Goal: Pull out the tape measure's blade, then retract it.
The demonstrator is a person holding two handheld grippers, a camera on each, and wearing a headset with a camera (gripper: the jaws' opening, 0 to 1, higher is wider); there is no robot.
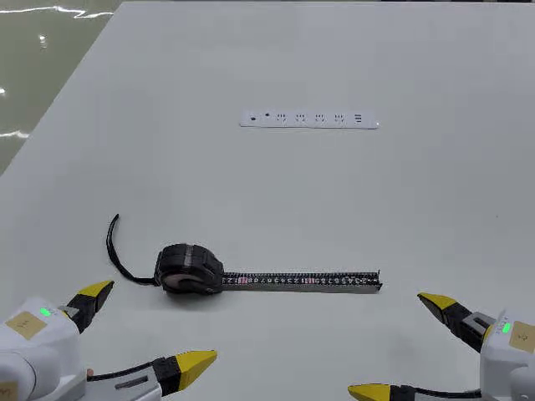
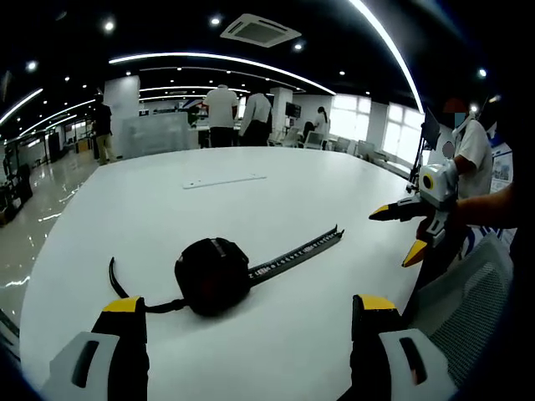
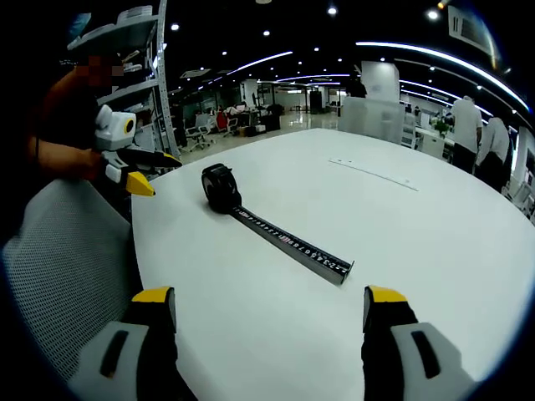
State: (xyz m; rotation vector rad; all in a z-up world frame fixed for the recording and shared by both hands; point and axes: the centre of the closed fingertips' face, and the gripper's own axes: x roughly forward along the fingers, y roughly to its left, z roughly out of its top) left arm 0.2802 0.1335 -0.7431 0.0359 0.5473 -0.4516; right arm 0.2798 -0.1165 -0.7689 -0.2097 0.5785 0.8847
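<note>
A black tape measure [image 1: 189,269] lies on the white table [image 1: 334,192], its blade [image 1: 303,280] drawn out to the right and ending in a hook. A black wrist strap [image 1: 117,251] curls off its left side. My left gripper [image 1: 146,327] stands open just in front of the case, touching nothing. The case [image 2: 212,275] sits ahead between the open left jaws. My right gripper [image 1: 405,347] is open near the table's front, short of the blade's hook end [image 3: 341,271]. The case [image 3: 221,186] and the left gripper [image 3: 138,174] lie beyond.
A white power strip [image 1: 308,119] lies flat farther back on the table. The table's left edge runs along a glossy floor [image 1: 38,58]. Several people [image 2: 236,113] stand far behind the table. A mesh chair [image 3: 67,267] is beside the table's near edge.
</note>
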